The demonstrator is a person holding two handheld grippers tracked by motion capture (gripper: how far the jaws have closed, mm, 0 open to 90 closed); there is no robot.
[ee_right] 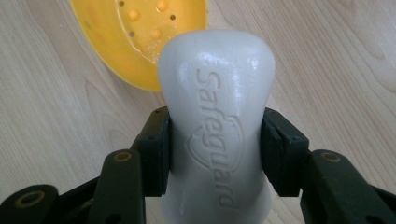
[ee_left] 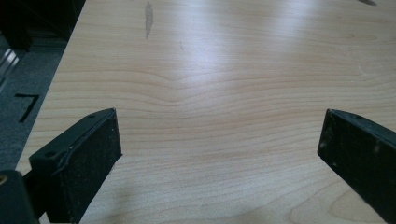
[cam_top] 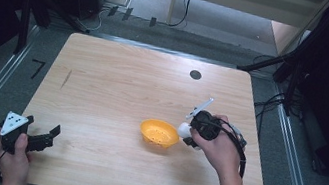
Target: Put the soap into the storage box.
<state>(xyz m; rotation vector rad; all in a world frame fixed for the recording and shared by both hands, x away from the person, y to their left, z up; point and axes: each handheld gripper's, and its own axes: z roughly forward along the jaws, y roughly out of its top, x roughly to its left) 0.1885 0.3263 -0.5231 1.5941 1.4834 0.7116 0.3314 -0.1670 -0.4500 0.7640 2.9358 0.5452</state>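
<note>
Both grippers are showing black bodies. The left gripper (cam_top: 43,139) is carrying a grey three-cornered plate with dark dots, and its flat jaw pads are looking scuffed. The right gripper (ee_right: 215,154) is showing brass-coloured screws; a black cable is trailing from it.

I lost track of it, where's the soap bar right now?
The soap bar is clamped in the right gripper, just right of the yellow dish.

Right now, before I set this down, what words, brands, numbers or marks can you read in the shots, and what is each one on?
"Safeguard": raised lettering moulded into the white soap bar, with a shield outline around it, clamped in the right hand-held gripper beside the yellow soap dish.
Nothing else can be read: the black tape marks on the floor are plain angles, not characters.
</note>
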